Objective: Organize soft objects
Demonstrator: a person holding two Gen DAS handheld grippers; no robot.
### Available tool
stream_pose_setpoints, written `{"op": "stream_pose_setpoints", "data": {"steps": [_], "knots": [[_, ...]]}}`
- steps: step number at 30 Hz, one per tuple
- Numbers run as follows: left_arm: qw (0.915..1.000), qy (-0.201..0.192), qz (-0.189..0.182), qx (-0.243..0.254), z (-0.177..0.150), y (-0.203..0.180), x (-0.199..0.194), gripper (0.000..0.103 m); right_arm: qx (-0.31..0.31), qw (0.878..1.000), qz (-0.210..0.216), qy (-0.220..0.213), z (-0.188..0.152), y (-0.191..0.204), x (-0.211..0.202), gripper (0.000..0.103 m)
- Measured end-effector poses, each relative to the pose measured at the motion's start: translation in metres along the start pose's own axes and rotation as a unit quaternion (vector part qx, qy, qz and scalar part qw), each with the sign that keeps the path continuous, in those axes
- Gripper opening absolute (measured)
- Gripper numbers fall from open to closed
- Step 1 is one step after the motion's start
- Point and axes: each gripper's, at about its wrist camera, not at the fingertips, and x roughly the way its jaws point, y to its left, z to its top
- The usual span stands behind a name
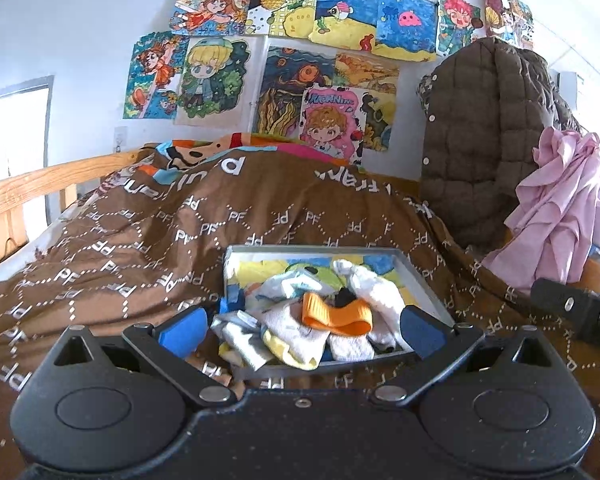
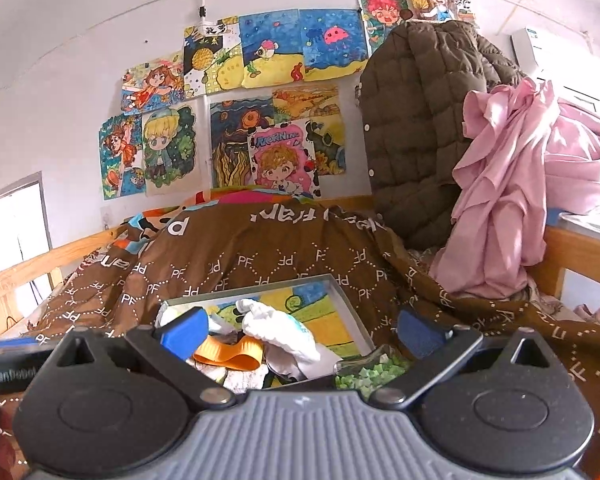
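A shallow grey-rimmed tray (image 1: pixel 420 276) with a painted bottom lies on the brown quilt and holds a heap of small socks (image 1: pixel 300 332), mostly white, some with yellow or blue trim, plus an orange band (image 1: pixel 336 314). My left gripper (image 1: pixel 302 326) stands open just in front of the heap, its blue fingers either side of it, nothing held. In the right wrist view the same tray (image 2: pixel 344 300) shows the white socks (image 2: pixel 284 330) and the orange band (image 2: pixel 228 354). My right gripper (image 2: pixel 302 330) is open too, hovering over the tray's near edge.
The brown quilt (image 1: pixel 180 232) covers the bed, with a wooden rail (image 1: pixel 32 188) on the left. A brown quilted jacket (image 1: pixel 484 140) and pink cloth (image 1: pixel 560 208) pile up at the right. Green bits (image 2: pixel 368 374) lie beside the tray. The other gripper's black body (image 1: pixel 580 312) is at the right.
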Motion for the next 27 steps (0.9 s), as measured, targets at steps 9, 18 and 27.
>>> {"op": "stream_pose_setpoints", "data": {"steps": [9, 18, 27], "knots": [[0.9991, 0.025, 0.030, 0.018, -0.020, 0.001, -0.024, 0.102, 0.015, 0.999, -0.009, 0.029, -0.010, -0.005, -0.020, 0.103], [0.9987, 0.020, 0.037, 0.029, -0.027, -0.002, -0.050, 0.102, -0.002, 0.999, -0.008, 0.036, -0.022, 0.003, -0.047, 0.103], [0.9969, 0.031, 0.051, 0.052, -0.038, -0.001, -0.065, 0.102, -0.029, 0.998, -0.018, 0.044, -0.033, 0.014, -0.065, 0.103]]}}
